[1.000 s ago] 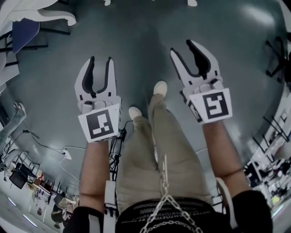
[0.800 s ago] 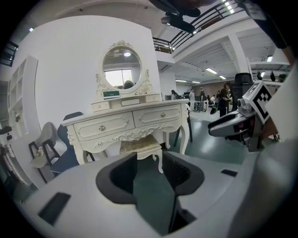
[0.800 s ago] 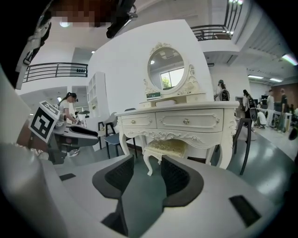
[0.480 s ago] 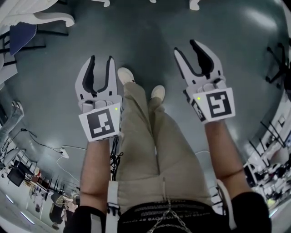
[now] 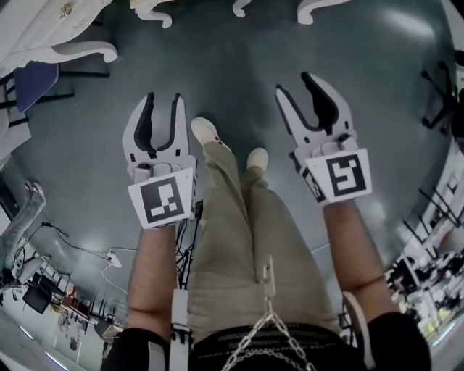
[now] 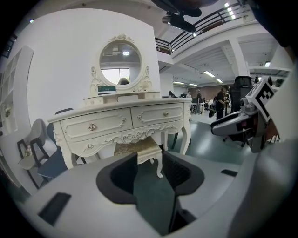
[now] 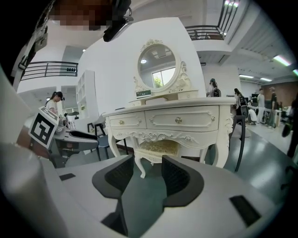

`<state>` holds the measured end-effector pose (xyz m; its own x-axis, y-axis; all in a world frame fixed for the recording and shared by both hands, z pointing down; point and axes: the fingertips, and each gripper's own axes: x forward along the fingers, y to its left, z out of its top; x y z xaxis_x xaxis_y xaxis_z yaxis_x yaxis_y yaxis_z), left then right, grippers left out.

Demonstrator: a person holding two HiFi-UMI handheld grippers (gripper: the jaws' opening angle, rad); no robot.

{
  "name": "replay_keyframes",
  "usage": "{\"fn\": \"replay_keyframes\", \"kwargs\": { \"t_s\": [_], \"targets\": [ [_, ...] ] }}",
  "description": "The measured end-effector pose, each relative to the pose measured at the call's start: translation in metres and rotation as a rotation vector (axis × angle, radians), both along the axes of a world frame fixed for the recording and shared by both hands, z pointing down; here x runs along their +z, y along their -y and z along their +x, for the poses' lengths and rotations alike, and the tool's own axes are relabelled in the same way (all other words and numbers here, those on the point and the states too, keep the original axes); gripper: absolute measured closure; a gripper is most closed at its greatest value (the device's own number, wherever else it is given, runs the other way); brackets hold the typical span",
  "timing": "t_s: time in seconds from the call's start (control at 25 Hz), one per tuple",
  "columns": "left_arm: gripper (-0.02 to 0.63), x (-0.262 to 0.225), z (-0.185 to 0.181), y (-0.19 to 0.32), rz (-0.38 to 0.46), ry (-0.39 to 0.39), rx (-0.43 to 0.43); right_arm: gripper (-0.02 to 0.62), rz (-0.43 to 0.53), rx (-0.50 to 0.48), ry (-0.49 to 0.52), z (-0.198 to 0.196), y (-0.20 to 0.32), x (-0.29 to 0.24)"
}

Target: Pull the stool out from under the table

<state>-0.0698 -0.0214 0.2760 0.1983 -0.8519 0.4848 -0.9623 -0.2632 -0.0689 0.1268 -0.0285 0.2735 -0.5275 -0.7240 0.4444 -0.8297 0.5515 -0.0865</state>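
A white carved dressing table (image 6: 122,122) (image 7: 179,120) with a round mirror stands a short way ahead. Tucked under it is a cream stool (image 6: 138,149) (image 7: 157,148) with a gold patterned seat and curved legs. In the head view only white curved leg ends (image 5: 154,10) show at the top edge. My left gripper (image 5: 163,101) (image 6: 149,163) and right gripper (image 5: 296,85) (image 7: 148,171) are held out side by side above the grey floor. Both are open with nothing between the pads, and both point at the stool, well short of it.
A blue chair (image 6: 50,163) (image 5: 33,74) stands left of the table. A black office chair (image 5: 444,93) is at the right and a black chair frame (image 7: 240,135) beside the table's right leg. Cables (image 5: 87,251) trail on the floor behind me. People stand far back (image 6: 222,97).
The person has stepped forward, the feet swapping places. White leg ends have come into the head view's top edge. Both grippers keep the same pose and opening.
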Motion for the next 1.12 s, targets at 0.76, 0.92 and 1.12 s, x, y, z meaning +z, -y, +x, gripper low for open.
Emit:
{"fn": "replay_keyframes", "kwargs": {
  "t_s": [0.76,0.92,1.12],
  "targets": [
    [0.443,0.023,-0.040,0.065,-0.053,0.068,0.087,0.426,-0.019,0.018,-0.026,-0.040,0.071,0.008],
    [0.443,0.024,-0.053,0.088,-0.059,0.078,0.114,0.426,-0.037,0.043,-0.030,-0.048,0.092,0.009],
    [0.443,0.035,-0.069,0.108,-0.063,0.068,0.133,0.425,-0.050,0.046,-0.034,-0.061,0.114,0.014]
  ]
}}
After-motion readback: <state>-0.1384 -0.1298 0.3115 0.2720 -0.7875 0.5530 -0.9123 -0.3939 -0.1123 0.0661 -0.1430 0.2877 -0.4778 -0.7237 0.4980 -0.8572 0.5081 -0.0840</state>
